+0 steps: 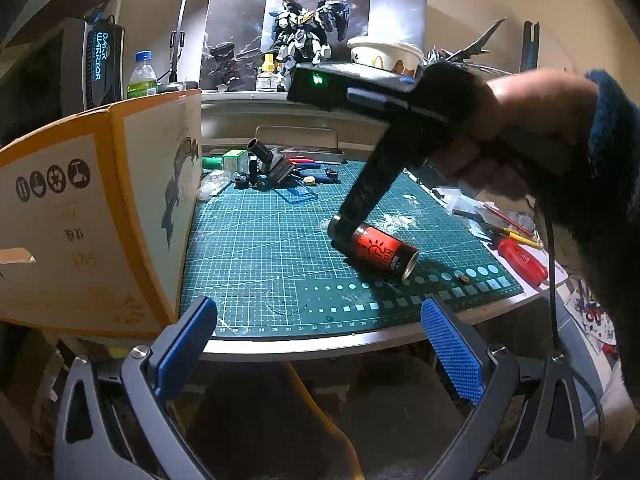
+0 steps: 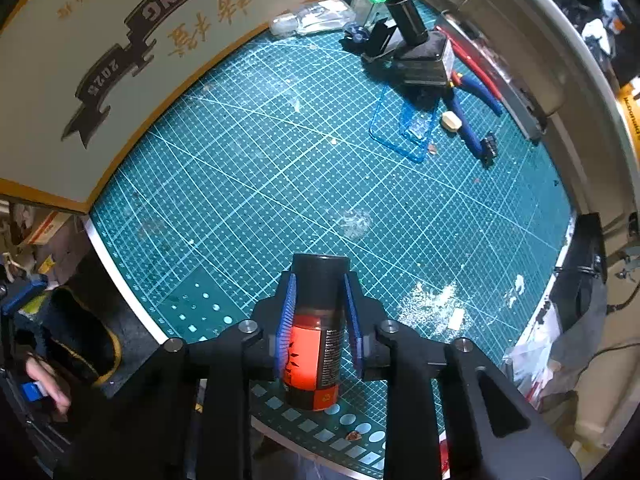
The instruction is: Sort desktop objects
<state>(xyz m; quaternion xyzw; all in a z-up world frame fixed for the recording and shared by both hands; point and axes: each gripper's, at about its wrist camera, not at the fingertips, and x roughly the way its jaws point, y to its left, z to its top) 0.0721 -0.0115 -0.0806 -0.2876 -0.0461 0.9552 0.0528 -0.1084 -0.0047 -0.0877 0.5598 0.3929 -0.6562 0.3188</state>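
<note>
A red and black drink can [image 2: 316, 344] lies on its side on the green cutting mat [image 2: 248, 184]. My right gripper [image 2: 318, 292] is shut on the can, its blue pads [image 2: 286, 320] pressed on both sides. In the left wrist view the can [image 1: 384, 250] lies near the mat's front right, with the right gripper [image 1: 340, 232] reaching down onto its far end. My left gripper [image 1: 320, 320] is open and empty, held in front of the table's near edge, below the mat.
A tall cardboard box [image 1: 92, 208] stands along the mat's left side. Pliers [image 2: 472, 92], a black tool block [image 2: 420, 52], a clear bottle [image 2: 312, 18] and a blue clear tray [image 2: 404, 124] lie at the back. Screwdrivers [image 1: 520, 256] lie at the right.
</note>
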